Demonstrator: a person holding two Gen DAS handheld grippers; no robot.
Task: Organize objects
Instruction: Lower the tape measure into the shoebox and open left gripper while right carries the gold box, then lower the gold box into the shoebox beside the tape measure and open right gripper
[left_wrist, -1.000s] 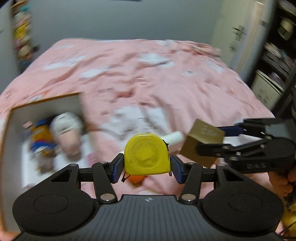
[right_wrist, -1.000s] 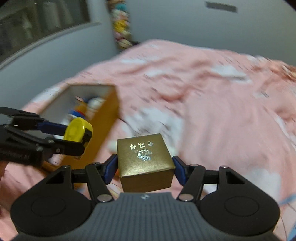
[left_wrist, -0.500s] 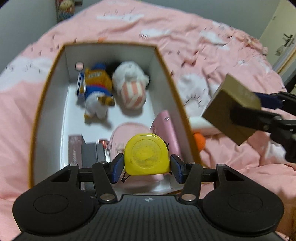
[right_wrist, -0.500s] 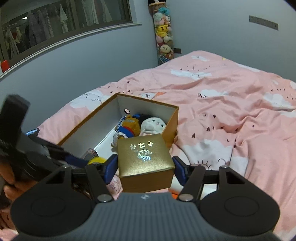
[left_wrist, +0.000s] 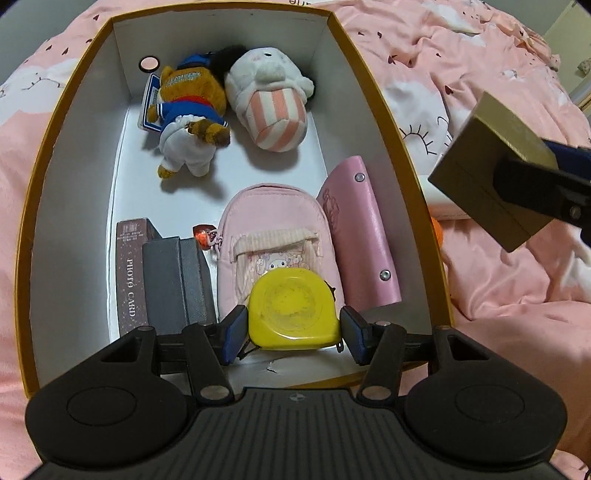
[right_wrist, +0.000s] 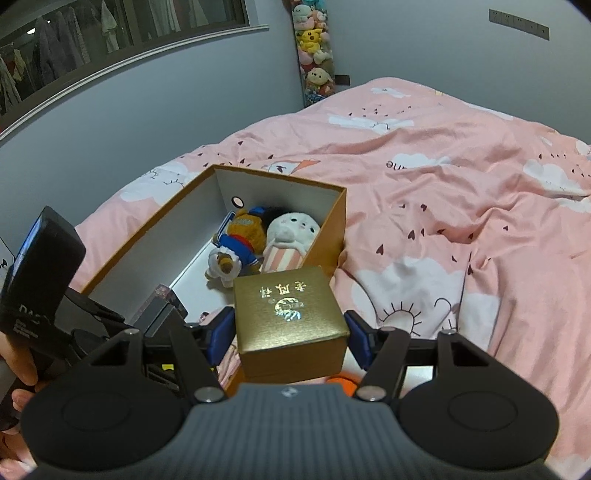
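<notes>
The left jaws are opening around the tape, above the pouch: a tumble is risked. The right jaws are clamped on the gold box.

Toys in box, on bed

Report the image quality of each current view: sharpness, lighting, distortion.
Left wrist view: sharp, storage box walls bowed by the fisheye, toys casting soft shadows on its white floor. Right wrist view: sharp, dim bluish room light, glint on the gold box foil print, window ledge curved by the lens.
</notes>
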